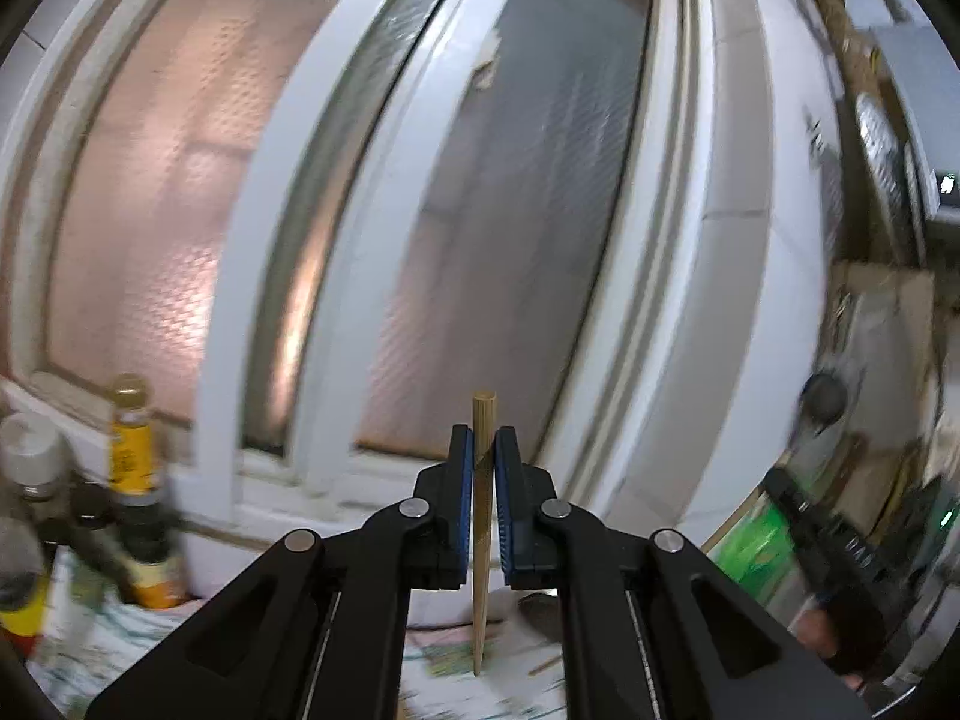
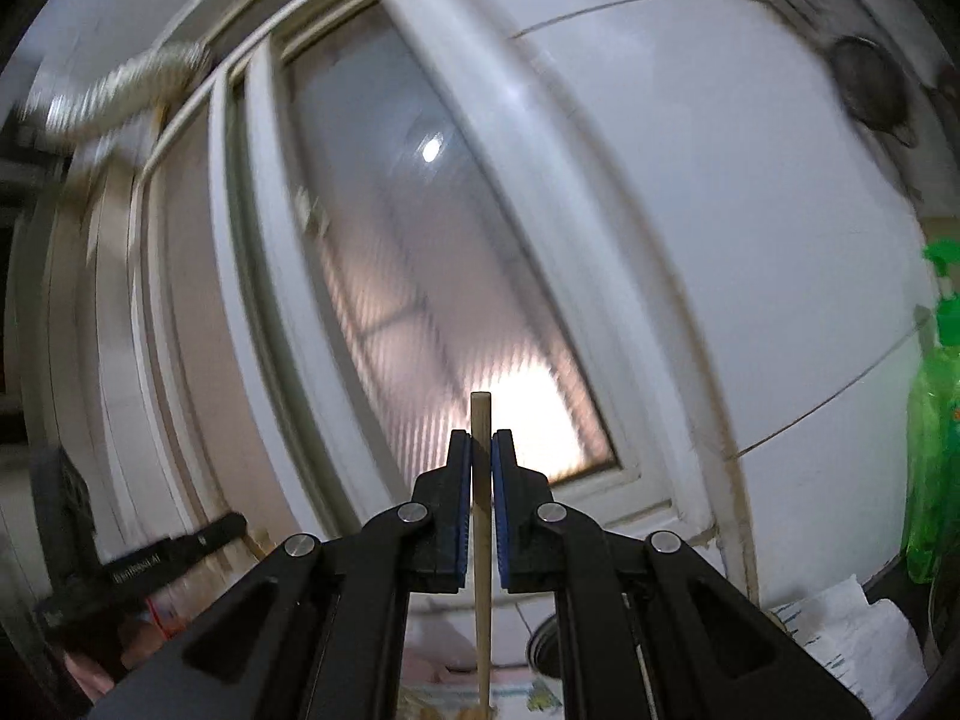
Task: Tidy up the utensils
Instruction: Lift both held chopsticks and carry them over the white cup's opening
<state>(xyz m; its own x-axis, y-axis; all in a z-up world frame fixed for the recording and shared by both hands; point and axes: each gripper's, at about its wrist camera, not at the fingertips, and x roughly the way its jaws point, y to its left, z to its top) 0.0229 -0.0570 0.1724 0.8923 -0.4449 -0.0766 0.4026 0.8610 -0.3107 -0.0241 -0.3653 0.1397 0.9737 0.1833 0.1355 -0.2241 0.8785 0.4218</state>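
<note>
My left gripper (image 1: 483,450) is shut on a wooden chopstick (image 1: 482,534) that stands upright between the blue pads, its thick end above the fingertips and its thin end pointing down at the patterned cloth (image 1: 450,654). My right gripper (image 2: 480,450) is shut on a second wooden chopstick (image 2: 482,546), also upright, its lower end near the counter. Both grippers are raised and face a frosted window (image 1: 528,210), which also shows in the right wrist view (image 2: 420,300).
Sauce bottles (image 1: 135,468) and jars stand at the left by the window sill. A green spray bottle (image 2: 936,420) and white paper (image 2: 852,636) sit at the right. A round container rim (image 2: 543,642) lies below the right gripper. The other gripper's black body (image 2: 168,552) shows at left.
</note>
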